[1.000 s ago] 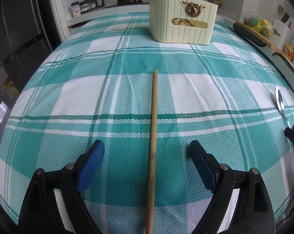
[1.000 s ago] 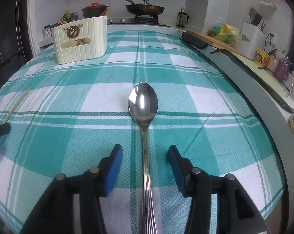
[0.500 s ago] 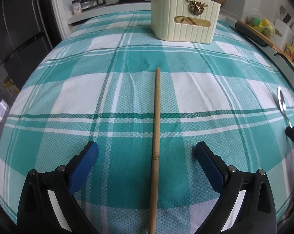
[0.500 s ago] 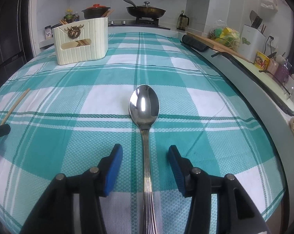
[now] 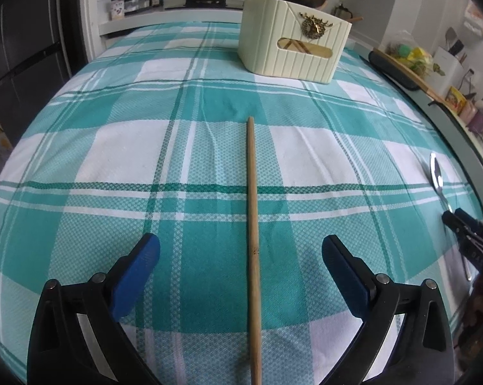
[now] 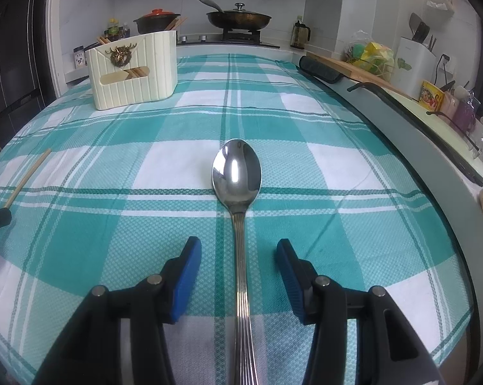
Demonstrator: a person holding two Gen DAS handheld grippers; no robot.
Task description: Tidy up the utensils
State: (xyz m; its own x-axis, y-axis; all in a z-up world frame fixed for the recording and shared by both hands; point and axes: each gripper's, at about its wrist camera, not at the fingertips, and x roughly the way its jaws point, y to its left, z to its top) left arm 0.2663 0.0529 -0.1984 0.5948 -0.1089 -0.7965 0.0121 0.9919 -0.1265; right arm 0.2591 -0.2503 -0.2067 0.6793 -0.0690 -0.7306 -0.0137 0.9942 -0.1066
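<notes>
A chopstick (image 5: 253, 224) lies on the cloth (image 5: 113, 147), running away between the left gripper's (image 5: 240, 250) spread fingers. Far to its right lies a spoon (image 6: 237, 186), between the right gripper's (image 6: 238, 253) fingers. Behind both, a holder (image 5: 292, 49) stands on the cloth.

A kitchen with pale walls in soft daylight. A teal and white checked tablecloth (image 6: 305, 122) covers the table; behind it a stove (image 6: 238, 35) holds a lidded pan (image 6: 238, 19) and a red-lidded pot (image 6: 156, 21). A dark fridge, perhaps (image 5: 23, 64), stands left.

plaid tablecloth (image 5: 139, 147), chopstick (image 5: 252, 211), spoon (image 6: 238, 192), holder (image 6: 132, 70)
</notes>
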